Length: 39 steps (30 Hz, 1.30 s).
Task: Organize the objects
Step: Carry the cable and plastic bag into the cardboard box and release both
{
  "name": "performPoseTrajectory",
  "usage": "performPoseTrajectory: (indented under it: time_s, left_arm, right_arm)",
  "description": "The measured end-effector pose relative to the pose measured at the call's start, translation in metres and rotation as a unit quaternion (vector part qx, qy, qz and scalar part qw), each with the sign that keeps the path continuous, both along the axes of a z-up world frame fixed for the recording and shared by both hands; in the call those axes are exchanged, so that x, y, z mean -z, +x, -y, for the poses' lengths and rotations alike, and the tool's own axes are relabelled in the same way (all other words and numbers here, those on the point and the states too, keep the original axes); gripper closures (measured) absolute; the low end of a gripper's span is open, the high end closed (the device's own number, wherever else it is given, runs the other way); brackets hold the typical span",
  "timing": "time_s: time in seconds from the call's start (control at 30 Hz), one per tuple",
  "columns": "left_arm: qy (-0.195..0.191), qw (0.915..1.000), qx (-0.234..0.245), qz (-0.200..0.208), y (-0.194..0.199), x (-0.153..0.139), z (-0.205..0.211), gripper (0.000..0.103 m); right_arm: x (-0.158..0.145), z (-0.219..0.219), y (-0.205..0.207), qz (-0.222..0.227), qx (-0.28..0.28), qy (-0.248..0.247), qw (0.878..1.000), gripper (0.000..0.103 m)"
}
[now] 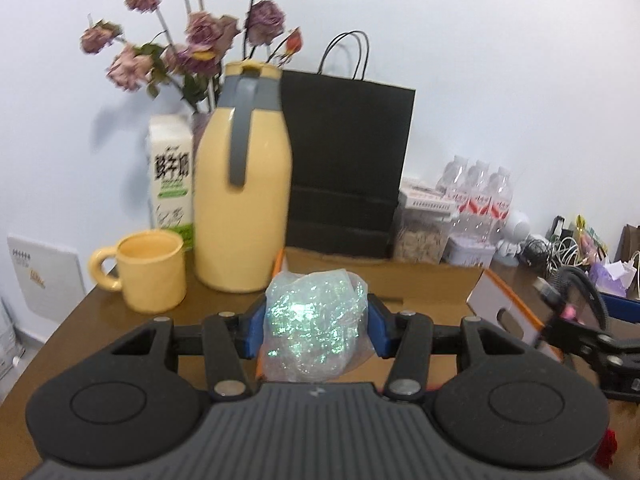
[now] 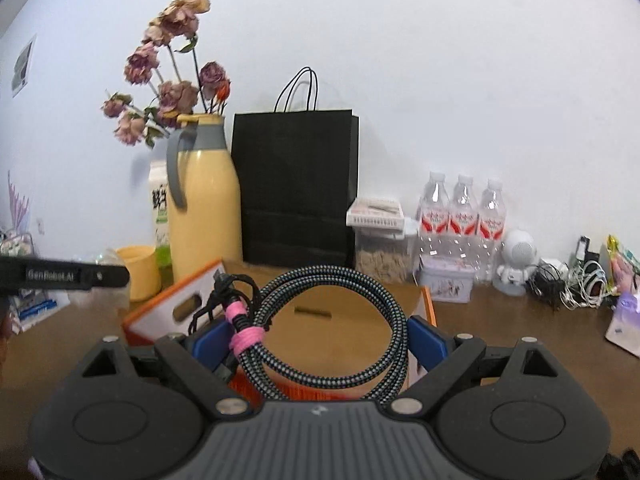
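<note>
Left gripper (image 1: 316, 322) and right gripper (image 2: 319, 338) alike: black linkage arms, silver screws, blue pads, ribbed grey housing at six o'clock

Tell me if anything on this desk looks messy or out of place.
The tangle of chargers and cables at the far right of the desk is loose and knotted. The roses behind the yellow jug are dried and drooping.

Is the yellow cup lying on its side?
No, the yellow cup stands upright on the table, its open mouth facing up, beside the tall yellow jug.
</note>
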<state>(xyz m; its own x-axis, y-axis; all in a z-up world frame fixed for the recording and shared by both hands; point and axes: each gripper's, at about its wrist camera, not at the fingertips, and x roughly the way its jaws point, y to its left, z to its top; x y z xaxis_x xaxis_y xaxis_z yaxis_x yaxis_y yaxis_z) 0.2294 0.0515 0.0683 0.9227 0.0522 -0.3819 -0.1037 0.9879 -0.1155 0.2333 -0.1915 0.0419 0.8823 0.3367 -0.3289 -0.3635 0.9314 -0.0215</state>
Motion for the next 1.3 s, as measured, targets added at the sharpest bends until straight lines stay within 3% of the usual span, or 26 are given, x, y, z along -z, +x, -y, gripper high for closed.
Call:
performPoseTrajectory:
  time_s: [0.17, 0.4, 0.67, 0.77, 0.83, 0.87, 0.97, 1.3]
  left_arm:
    - [0.007, 0.9999, 0.007, -0.007, 0.035, -0.002, 0.007, 0.052]
    - [0.006, 0.9987, 0.003, -0.050, 0.083, 0.021, 0.004, 0.052]
    - [0.001, 0.9959, 0.013, -0.090, 0.105, 0.045, 0.003, 0.050]
    - [0.004, 0.9956, 0.015, -0.093, 0.104, 0.046, 0.004, 0.033]
    - [0.012, 0.9960, 0.012, -0.088, 0.102, 0.045, 0.006, 0.007]
    - [0.015, 0.9964, 0.012, -0.082, 0.100, 0.044, 0.007, 0.002]
    - [0.013, 0.9970, 0.014, -0.075, 0.098, 0.042, 0.009, 0.000]
    - [0.006, 0.9978, 0.009, -0.065, 0.089, 0.034, 0.008, 0.000]
  right_arm:
    - [-0.003, -0.018, 0.044, -0.018, 0.014, 0.010, 1.000, 0.011]
    - [0.023, -0.032, 0.100, -0.074, 0.056, -0.001, 0.996, 0.011]
    - [0.054, -0.031, 0.125, -0.110, 0.082, -0.017, 0.990, 0.011]
    - [0.059, -0.030, 0.127, -0.120, 0.080, -0.019, 0.989, 0.010]
    - [0.061, -0.031, 0.127, -0.127, 0.075, -0.024, 0.989, 0.010]
    - [0.061, -0.032, 0.126, -0.129, 0.074, -0.023, 0.989, 0.009]
    - [0.059, -0.032, 0.125, -0.127, 0.074, -0.019, 0.989, 0.000]
    - [0.051, -0.029, 0.121, -0.117, 0.069, -0.010, 0.991, 0.000]
